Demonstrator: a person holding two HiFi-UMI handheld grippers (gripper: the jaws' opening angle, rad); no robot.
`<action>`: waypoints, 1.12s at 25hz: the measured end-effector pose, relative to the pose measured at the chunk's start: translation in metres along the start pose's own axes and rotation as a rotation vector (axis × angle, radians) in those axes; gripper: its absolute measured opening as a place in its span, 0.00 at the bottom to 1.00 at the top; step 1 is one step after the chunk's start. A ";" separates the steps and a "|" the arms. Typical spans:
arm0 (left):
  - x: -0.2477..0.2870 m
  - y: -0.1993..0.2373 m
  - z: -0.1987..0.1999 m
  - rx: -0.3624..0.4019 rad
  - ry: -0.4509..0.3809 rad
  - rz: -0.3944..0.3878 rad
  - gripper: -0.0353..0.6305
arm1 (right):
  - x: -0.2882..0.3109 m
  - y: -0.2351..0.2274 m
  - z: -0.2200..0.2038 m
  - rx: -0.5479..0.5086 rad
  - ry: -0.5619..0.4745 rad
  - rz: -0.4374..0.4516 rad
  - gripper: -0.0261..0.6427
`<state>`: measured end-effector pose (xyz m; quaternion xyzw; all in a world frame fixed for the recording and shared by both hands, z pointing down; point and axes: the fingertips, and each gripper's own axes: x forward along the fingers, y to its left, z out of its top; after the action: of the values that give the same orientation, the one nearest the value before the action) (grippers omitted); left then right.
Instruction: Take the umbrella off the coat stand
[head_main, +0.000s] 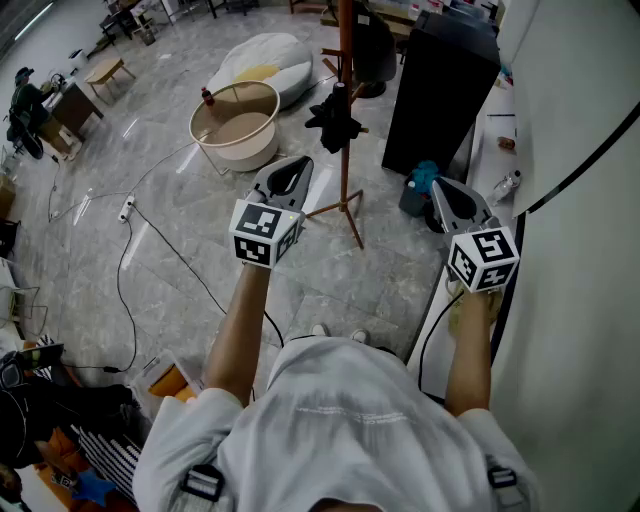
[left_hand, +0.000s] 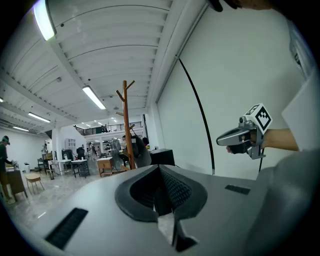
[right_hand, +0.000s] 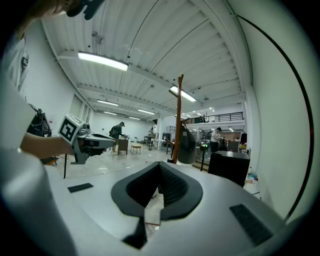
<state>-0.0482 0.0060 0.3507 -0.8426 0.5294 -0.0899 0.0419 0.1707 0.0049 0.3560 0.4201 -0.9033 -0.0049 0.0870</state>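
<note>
A reddish-brown wooden coat stand (head_main: 345, 100) rises from tripod legs on the marble floor ahead of me. A folded black umbrella (head_main: 335, 115) hangs on its pole. In the left gripper view the stand (left_hand: 128, 125) and umbrella (left_hand: 140, 152) lie straight ahead at some distance. The right gripper view has the stand (right_hand: 178, 120) and umbrella (right_hand: 187, 145) ahead, slightly right. My left gripper (head_main: 298, 168) is held level, short of the stand and left of it, shut and empty. My right gripper (head_main: 441, 187) is off to the stand's right, also shut with nothing in it.
A black cabinet (head_main: 440, 90) stands right of the stand, with a blue object (head_main: 422, 180) at its foot. A round white tub (head_main: 237, 125) and a white beanbag (head_main: 262, 60) lie to the left. Cables (head_main: 130, 260) trail across the floor. A white wall (head_main: 580, 200) runs along the right.
</note>
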 end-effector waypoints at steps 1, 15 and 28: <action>0.001 -0.002 0.001 0.004 0.001 0.002 0.07 | -0.002 -0.004 0.000 -0.002 0.000 -0.006 0.07; 0.030 -0.014 -0.018 0.011 0.082 -0.056 0.23 | 0.006 -0.035 -0.016 0.130 -0.024 0.053 0.07; 0.169 0.071 -0.063 -0.025 0.120 -0.106 0.32 | 0.138 -0.091 -0.035 0.136 0.050 0.028 0.07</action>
<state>-0.0516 -0.1753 0.4190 -0.8629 0.4868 -0.1357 -0.0051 0.1587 -0.1565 0.4035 0.4125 -0.9048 0.0682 0.0809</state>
